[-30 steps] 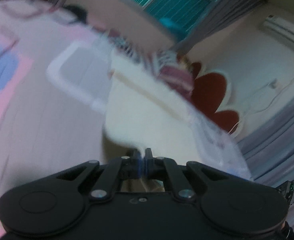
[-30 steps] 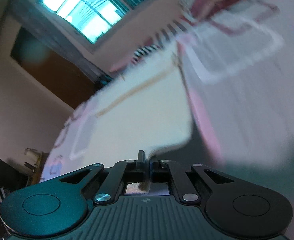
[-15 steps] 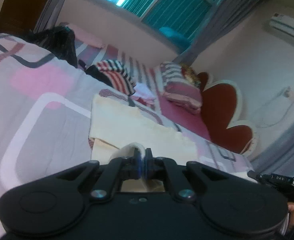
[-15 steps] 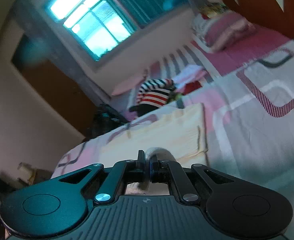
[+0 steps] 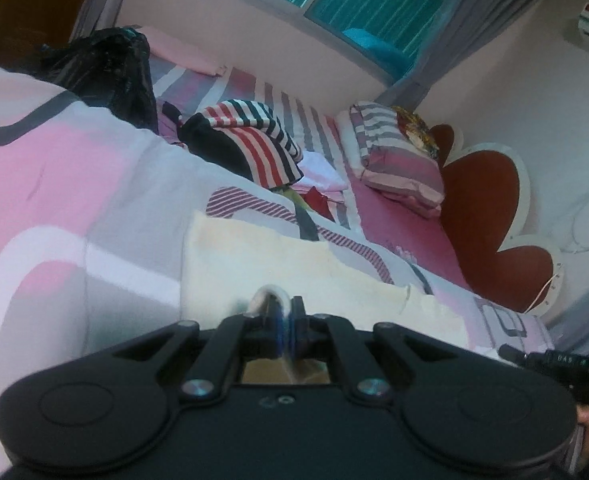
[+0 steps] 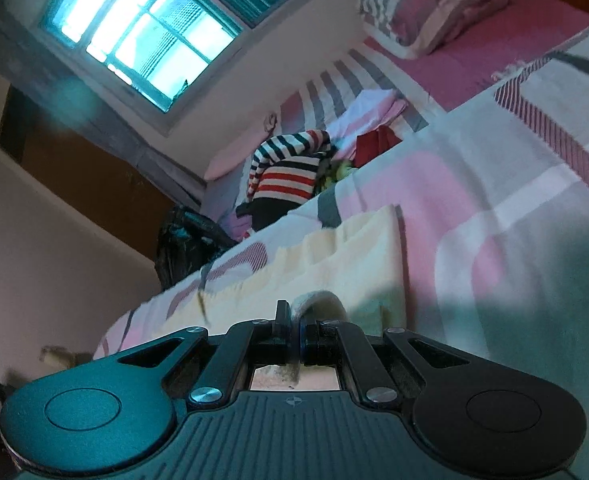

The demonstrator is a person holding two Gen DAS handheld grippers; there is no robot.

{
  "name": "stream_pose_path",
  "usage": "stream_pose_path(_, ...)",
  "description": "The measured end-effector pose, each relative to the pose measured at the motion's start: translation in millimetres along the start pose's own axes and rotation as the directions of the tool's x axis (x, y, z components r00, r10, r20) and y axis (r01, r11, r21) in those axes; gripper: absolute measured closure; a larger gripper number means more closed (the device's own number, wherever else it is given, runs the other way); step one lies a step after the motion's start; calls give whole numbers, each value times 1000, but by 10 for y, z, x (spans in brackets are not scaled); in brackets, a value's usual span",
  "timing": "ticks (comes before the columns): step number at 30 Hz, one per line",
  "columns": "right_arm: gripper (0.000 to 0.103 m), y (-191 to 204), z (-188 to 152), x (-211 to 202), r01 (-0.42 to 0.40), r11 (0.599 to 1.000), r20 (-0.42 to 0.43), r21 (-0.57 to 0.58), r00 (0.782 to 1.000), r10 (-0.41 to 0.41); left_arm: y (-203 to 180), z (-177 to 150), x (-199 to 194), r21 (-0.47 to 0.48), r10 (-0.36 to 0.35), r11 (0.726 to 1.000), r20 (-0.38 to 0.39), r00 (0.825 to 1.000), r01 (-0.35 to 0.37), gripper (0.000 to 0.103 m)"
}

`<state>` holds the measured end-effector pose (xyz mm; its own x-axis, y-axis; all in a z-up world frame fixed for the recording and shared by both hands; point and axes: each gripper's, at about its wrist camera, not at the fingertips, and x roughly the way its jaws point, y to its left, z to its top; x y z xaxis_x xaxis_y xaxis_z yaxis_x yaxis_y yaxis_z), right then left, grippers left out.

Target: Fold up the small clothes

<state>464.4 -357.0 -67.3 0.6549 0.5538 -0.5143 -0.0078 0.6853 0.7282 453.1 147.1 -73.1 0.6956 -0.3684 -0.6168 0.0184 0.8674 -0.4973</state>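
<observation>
Between the clenched jaws of the left gripper (image 5: 285, 322) sits a small rolled edge of the cream cloth (image 5: 254, 264), and the right gripper (image 6: 296, 330) pinches in the same way another raised loop of the same cloth (image 6: 358, 248). Both pairs of jaws are closed tight on this fabric, with almost no gap.

Ahead of the jaws the cloth lies flat on the quilt (image 5: 74, 208) as a long pale rectangle. Its far edge is straight, and its corner in front of the right jaws is clean and square. To the outer side of each gripper the quilt is bare and wide, so free room exists there. Beyond the far edge of the cloth the quilt ends, and behind it a striped garment (image 5: 254, 140) in red, white and dark bands lies in a heap, well apart from the jaws. A black plastic bag (image 5: 106, 68), shiny and wrinkled, stands further to the left of it. A striped pillow (image 5: 398, 160) rests near the red scalloped headboard (image 5: 490, 216), far to the right.

The cloth looks soft and a little thick, like towelling, with a ribbed line along one layer. It appears folded double. The quilt is smooth, printed with pink, grey and white blocks.
</observation>
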Motion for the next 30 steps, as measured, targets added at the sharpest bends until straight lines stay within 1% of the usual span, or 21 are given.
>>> stream_pose_path(4, 100, -135, 169, 221, 13, 999, -26, 31, 1000, -12, 83, 65, 289, -31, 32, 999, -43, 999, -34, 100)
stream_pose_path(6, 100, -162, 195, 328, 43, 999, -33, 11, 999, -43, 153, 82, 411, -60, 42, 997, -55, 998, -46, 98)
stream_pose_path(7, 95, -190, 202, 385, 53, 999, -38, 4, 998, -53, 174, 77, 442, -70, 37, 997, -49, 998, -40, 96)
stream_pose_path(8, 89, -193, 196, 418, 55, 998, -37, -11, 998, -56, 190, 79, 464, -75, 14, 997, -35, 999, -17, 85)
stream_pose_path(9, 63, -199, 194, 446, 64, 997, -27, -32, 998, -65, 199, 84, 469, -80, -20, 997, -10, 1000, 19, 77)
stream_pose_path(10, 34, -175, 172, 459, 64, 997, -13, -46, 998, -65, 208, 89, 464, -86, -54, 995, 19, 998, 55, 57)
stream_pose_path(11, 22, -164, 167, 449, 52, 997, 20, -62, 999, -50, 231, 86, 428, -103, -92, 990, 70, 993, 99, 24)
stream_pose_path(12, 17, -146, 165, 423, 60, 995, 64, -80, 996, -55, 269, 78, 388, -125, -109, 984, 125, 986, 124, 15)
stream_pose_path(13, 17, -132, 163, 411, 61, 993, 86, -98, 995, -53, 296, 79, 359, -140, -108, 982, 159, 981, 131, 27)
stream_pose_path(14, 17, -126, 166, 399, 66, 992, 97, -111, 994, -55, 329, 99, 362, -151, -93, 982, 157, 983, 117, 40)
stream_pose_path(15, 17, -135, 162, 367, 74, 990, 113, -120, 992, -61, 356, 120, 368, -153, -81, 983, 139, 987, 103, 44)
stream_pose_path(16, 22, -141, 152, 338, 77, 989, 118, -130, 991, -62, 375, 133, 359, -141, -81, 985, 130, 988, 99, 48)
stream_pose_path(17, 27, -140, 137, 321, 83, 986, 121, -142, 990, -66, 371, 144, 345, -107, -79, 990, 123, 989, 92, 49)
stream_pose_path(19, 41, -139, 113, 289, 95, 979, 122, -181, 990, -74, 317, 166, 366, -14, -35, 999, 81, 996, 37, 49)
stream_pose_path(21, 51, -146, 102, 319, 108, 968, 104, -224, 991, -87, 239, 178, 454, 70, -12, 997, 23, 1000, 10, 50)
stream_pose_path(22, 53, -138, 88, 378, 112, 965, 93, -239, 991, -92, 187, 171, 501, 116, 8, 993, -2, 1000, -7, 53)
stream_pose_path(25, 57, -124, 63, 495, 117, 956, 73, -268, 992, -101, 28, 94, 605, 221, 76, 973, -46, 996, -64, 66)
stream_pose_path(26, 59, -109, 44, 525, 125, 951, 70, -283, 992, -109, -15, 56, 605, 256, 102, 963, -43, 994, -88, 68)
stream_pose_path(28, 70, -77, 2, 583, 124, 940, 57, -317, 992, -112, -85, 18, 623, 308, 129, 945, -32, 991, -113, 71)
stream_pose_path(29, 74, -39, -33, 603, 144, 926, 57, -350, 990, -132, -98, 3, 619, 324, 138, 938, -25, 990, -123, 73)
stream_pose_path(30, 81, -6, -53, 632, 164, 910, 65, -380, 986, -151, -120, -6, 629, 335, 141, 934, -25, 990, -125, 74)
